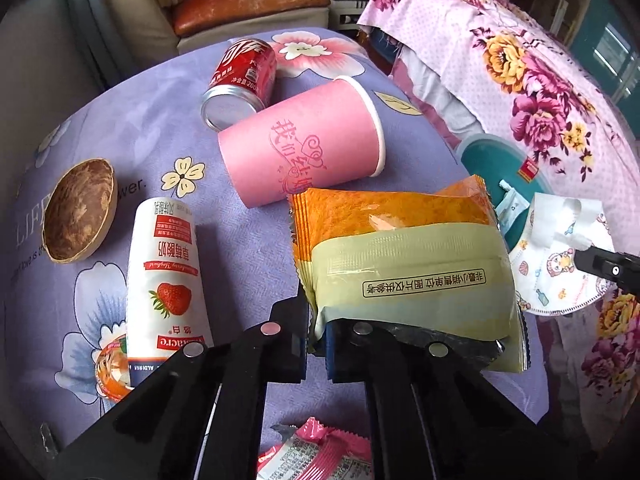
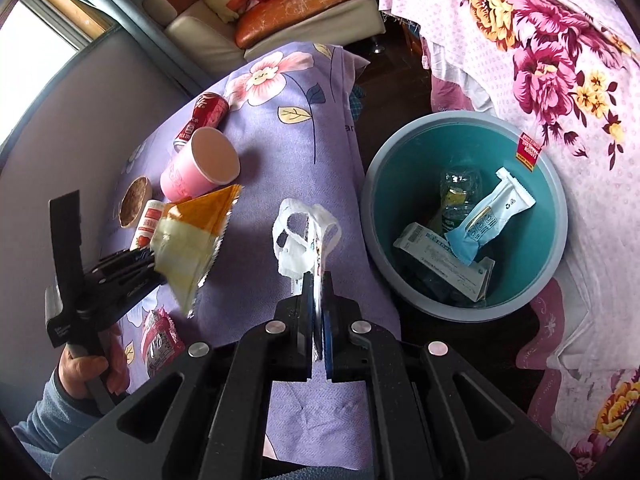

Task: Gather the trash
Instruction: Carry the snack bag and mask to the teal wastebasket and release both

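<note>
Your left gripper (image 1: 316, 344) is pinched tight on the lower edge of the orange-and-cream snack wrapper (image 1: 404, 256), which stands up from the pads and blocks much of your forward view. Your right gripper (image 2: 319, 320) is pressed together on a white face mask (image 2: 304, 240) with cartoon prints, held above the purple flowered cloth (image 2: 280, 152), just left of the teal bin (image 2: 556, 216).

Around your left gripper, still lying on the cloth: a strawberry yogurt bottle (image 1: 166, 280) on its side just to the left, with an orange-rimmed piece (image 1: 110, 372) at its near end. Behind the wrapper lies a pink paper cup (image 1: 304, 148) on its side, and touching its base is a red soda can (image 1: 240, 80), also toppled. A brown half shell (image 1: 80, 216) sits apart at the far left. A pink snack packet (image 1: 316, 456) lies close under the gripper's body.

The bin stands on the floor between the purple-covered surface and a pink floral cover (image 2: 560, 60). Inside it you can see a clear plastic bottle (image 2: 460, 192), a white-and-blue wrapper (image 2: 492, 216) and a flat white box (image 2: 440, 264). Your hand (image 2: 86, 368) in a blue sleeve grips the left handle.
</note>
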